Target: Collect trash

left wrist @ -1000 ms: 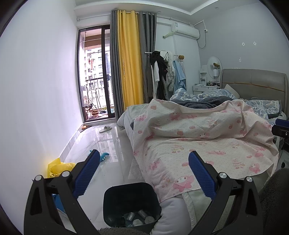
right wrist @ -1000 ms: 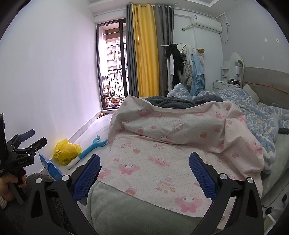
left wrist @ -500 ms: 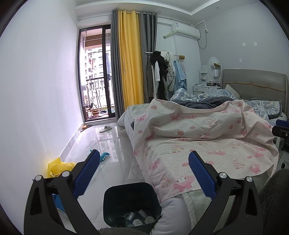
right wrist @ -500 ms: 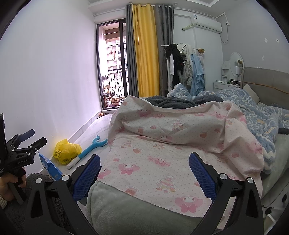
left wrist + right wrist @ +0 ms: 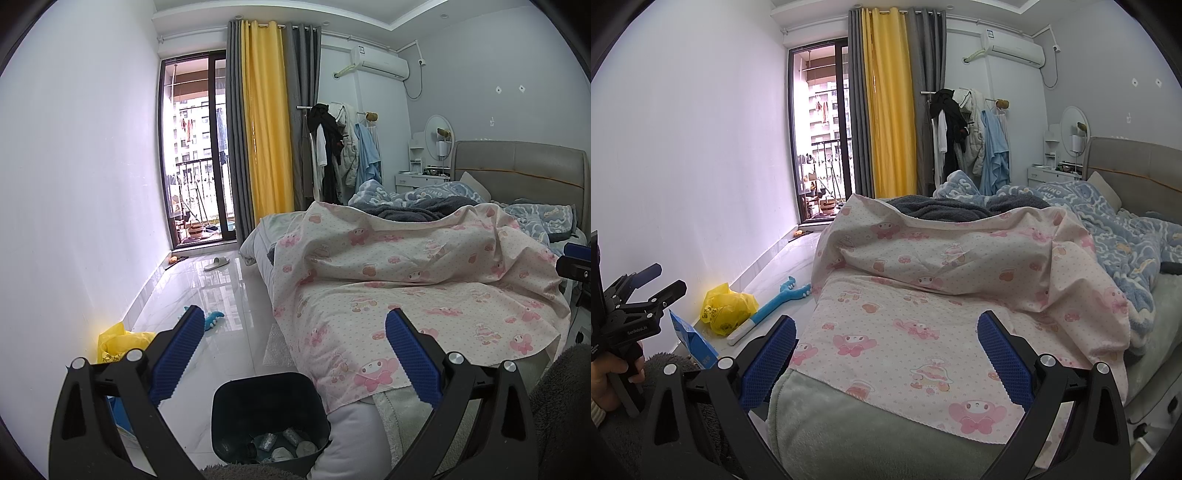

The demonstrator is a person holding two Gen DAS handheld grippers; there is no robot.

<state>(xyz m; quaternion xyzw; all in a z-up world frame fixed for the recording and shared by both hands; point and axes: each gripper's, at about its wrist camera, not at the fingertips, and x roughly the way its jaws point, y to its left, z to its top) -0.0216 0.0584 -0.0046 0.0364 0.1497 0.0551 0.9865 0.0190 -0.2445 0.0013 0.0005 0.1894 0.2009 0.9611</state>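
Both the left gripper (image 5: 293, 354) and right gripper (image 5: 886, 360) gape wide, empty. The bin (image 5: 236, 406), lower centre, holds crumpled scraps; the yellow bag (image 5: 727, 308) and blue packet (image 5: 696, 347), lower left, remain uncollected.

One dark trash bin (image 5: 269, 413), one yellow plastic bag (image 5: 727, 308), one blue toy (image 5: 779, 301), one blue box (image 5: 696, 345), one slipper (image 5: 217, 263), two grippers, left (image 5: 295, 354) and right (image 5: 886, 356)

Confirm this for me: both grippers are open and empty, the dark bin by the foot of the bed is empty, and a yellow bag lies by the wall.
One thing is wrong: the dark bin is not empty. The left wrist view shows several crumpled pieces at its bottom. The left gripper and right gripper are open and empty, and the yellow bag lies by the wall.
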